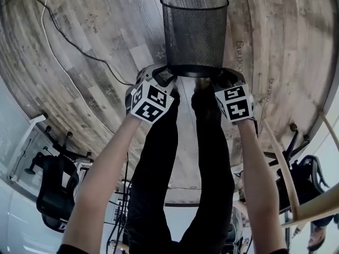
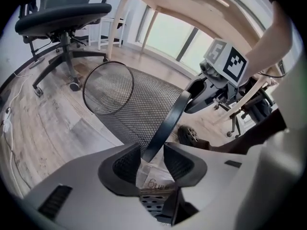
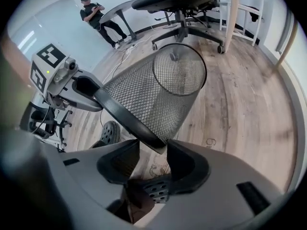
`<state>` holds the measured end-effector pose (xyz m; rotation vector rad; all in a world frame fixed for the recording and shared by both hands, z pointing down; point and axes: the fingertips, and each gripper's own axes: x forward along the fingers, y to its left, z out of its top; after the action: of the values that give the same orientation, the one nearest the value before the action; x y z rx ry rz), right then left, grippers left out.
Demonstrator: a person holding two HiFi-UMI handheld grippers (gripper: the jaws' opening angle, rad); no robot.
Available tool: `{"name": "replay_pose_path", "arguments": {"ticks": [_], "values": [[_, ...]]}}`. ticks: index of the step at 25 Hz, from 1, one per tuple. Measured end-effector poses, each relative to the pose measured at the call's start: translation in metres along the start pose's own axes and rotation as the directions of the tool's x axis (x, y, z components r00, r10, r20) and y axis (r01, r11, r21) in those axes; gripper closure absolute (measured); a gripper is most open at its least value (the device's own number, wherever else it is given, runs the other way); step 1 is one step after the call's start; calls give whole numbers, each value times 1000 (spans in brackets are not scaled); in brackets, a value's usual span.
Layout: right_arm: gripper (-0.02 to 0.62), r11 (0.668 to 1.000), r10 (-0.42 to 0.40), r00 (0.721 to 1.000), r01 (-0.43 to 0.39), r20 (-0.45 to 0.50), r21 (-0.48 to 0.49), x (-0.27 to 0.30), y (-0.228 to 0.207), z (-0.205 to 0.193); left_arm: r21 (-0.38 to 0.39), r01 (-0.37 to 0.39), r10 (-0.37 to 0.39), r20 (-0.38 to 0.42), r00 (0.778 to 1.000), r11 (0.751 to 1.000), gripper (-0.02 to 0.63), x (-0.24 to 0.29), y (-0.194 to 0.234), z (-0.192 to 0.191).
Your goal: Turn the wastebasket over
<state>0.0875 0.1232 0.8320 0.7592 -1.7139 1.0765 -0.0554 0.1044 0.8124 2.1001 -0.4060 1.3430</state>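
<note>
Black wire-mesh wastebasket [image 1: 194,33] held out over the pale wood-plank floor [image 1: 95,62], seemingly clear of it, long axis pointing away from the person. Left gripper [image 2: 152,159] and right gripper [image 3: 153,157] clamped on opposite sides of its broad near-end band (equally near). Probably calls for swinging both together.

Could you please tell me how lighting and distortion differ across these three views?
Head view: fisheye bends the wooden floor planks; the black wire-mesh wastebasket is sharp. Left gripper view: the bright windows glare white, corners vignetted. Right gripper view: even light, dark vignetted corners.
</note>
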Motion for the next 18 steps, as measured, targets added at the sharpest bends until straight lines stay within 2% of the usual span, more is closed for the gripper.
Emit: {"name": "replay_pose_path", "arguments": {"ticks": [7,18], "values": [[405,999,-23,1000,23,1,-26,30,-1,-15,20,-14,15,-29,999,1000,445,33,-6,-25],[407,992,-87,996,86,-8,-97,62,-25,-26,41,15,-12,-54,998,999,464,73,-7,-38]]}}
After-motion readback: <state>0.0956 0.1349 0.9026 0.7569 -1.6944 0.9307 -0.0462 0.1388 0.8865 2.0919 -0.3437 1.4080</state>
